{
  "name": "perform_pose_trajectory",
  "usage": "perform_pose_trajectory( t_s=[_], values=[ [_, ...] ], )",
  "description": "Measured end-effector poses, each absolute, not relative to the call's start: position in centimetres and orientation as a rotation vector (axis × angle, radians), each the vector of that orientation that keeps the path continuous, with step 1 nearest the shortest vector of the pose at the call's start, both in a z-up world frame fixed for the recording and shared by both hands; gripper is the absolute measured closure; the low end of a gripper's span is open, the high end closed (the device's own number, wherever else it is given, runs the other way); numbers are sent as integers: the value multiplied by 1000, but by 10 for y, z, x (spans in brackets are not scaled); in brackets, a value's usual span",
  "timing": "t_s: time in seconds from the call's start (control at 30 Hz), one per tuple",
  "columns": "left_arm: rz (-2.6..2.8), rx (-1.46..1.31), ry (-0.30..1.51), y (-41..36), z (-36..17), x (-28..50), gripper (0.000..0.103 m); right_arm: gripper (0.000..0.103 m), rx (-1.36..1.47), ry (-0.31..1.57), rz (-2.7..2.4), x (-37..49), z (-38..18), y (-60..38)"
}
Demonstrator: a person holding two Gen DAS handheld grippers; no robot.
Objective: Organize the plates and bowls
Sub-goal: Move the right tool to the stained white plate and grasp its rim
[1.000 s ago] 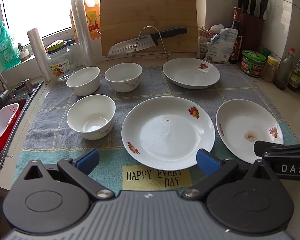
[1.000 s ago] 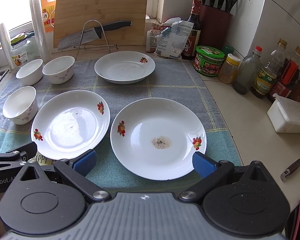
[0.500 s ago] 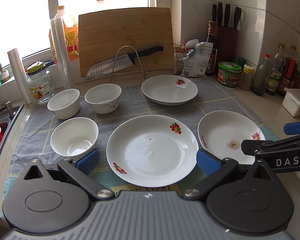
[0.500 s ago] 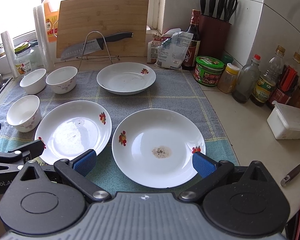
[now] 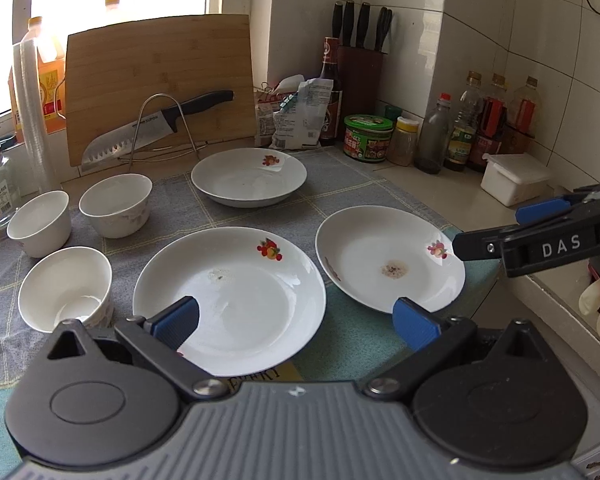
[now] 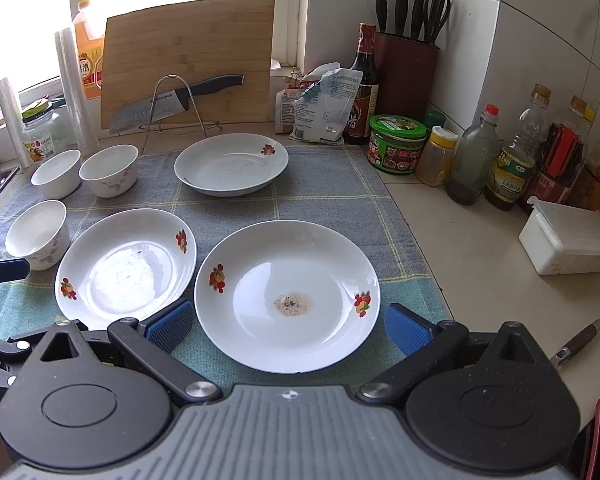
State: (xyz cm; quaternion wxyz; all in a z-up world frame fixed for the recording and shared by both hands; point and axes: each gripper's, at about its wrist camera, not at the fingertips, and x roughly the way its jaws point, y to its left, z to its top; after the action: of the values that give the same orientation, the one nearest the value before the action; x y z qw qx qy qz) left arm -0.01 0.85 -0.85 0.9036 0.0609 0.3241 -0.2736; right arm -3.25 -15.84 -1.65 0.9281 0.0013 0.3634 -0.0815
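The left gripper (image 5: 296, 320) has its two blue pads spread wide apart, and nothing is between them. It hangs over the near edge of the middle plate (image 5: 236, 300). The right gripper (image 6: 288, 326) is spread wide too, with nothing in it. It hangs over the near edge of the right plate (image 6: 288, 292), which has a small brown spot in the middle.

There are three plates. The middle plate and the right plate lie side by side, very close to each other. The far plate (image 6: 230, 164) sits behind them, apart from both. All three are white with little red fruit pictures on the rim.

There are three bowls, all white. One near bowl (image 5: 66, 288) sits just left of the middle plate. Two far bowls (image 5: 38, 222) (image 5: 116, 204) stand side by side behind it, almost touching.

All six dishes sit on a grey and green cloth (image 6: 324, 196) on the counter.

Behind the cloth, one wooden cutting board (image 6: 188, 60) leans up, and one big knife (image 6: 172, 100) rests on a wire stand in front of it. In the corner stands one knife block (image 6: 408, 72). One green tub (image 6: 396, 142) and a row of bottles stand along the wall on the right, and one white box (image 6: 568, 236) sits near them.
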Motion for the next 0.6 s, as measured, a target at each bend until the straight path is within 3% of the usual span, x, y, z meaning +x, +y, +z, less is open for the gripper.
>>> perform_pose_trajectory(
  t_s=[0.4,0.6],
  values=[
    [-517,98,707,-29,-32,3,1,0,-59,752,-20,14,-31,-208],
    [-480,155,627,-59,-44,-6,1,0,-71,767,106,52,-49,-240]
  ],
)
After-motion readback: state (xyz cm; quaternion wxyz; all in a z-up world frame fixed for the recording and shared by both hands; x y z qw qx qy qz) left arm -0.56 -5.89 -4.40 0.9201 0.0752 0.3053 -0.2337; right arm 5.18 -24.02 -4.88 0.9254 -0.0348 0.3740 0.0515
